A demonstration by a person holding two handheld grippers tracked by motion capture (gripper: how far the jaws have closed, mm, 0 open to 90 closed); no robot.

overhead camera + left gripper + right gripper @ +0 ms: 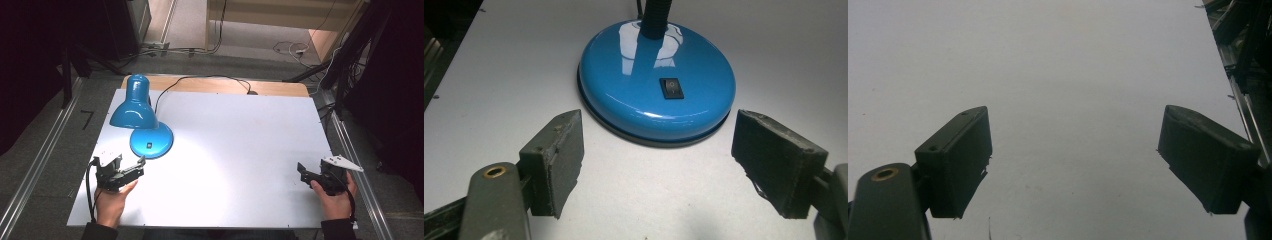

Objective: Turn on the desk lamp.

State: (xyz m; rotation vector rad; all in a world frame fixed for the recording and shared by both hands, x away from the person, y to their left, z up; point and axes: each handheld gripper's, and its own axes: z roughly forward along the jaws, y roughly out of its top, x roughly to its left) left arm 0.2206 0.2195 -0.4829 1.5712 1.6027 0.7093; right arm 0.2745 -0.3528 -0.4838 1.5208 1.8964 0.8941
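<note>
Facing blue lamp (656, 80), left claw (656, 165) agape

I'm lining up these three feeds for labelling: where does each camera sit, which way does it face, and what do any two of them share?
High view: above the person's side, looking forward and down on the white table; both forearms, left gripper and right gripper show.
Left gripper view: rides the left gripper, facing the blue lamp's base and black switch; jaws apart.
Right gripper view: rides the right gripper, facing bare table; jaws apart.
Shared: high and left gripper views both show the lamp base.
</note>
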